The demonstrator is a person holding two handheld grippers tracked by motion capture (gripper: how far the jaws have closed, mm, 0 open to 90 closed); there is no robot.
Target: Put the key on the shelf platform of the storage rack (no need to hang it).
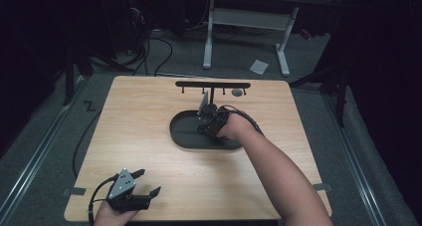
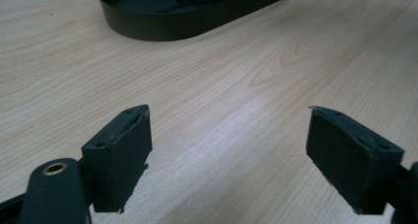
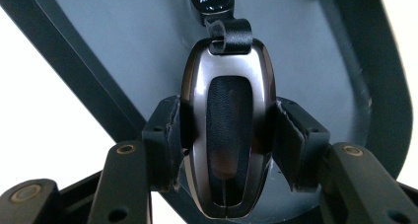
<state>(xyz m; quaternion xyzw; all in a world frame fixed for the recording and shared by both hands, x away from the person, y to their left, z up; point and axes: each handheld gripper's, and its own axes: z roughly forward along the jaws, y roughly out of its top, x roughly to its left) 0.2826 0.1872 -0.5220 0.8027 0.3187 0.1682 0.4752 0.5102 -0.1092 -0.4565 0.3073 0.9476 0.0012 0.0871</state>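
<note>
My right gripper is shut on a dark car key fob with a silvery rim and a black strap loop at its top. It holds the fob just over the floor of a black oval tray. From above, the right gripper sits inside the tray near its back edge. My left gripper rests near the table's front left corner, jaws wide open with nothing between them. Its fingers hover over bare wood, with the tray farther off.
A black hook rack stands on a post behind the tray, with a small grey object hanging under its right part. The wooden table has free room left and right of the tray. Cables and a desk frame lie beyond.
</note>
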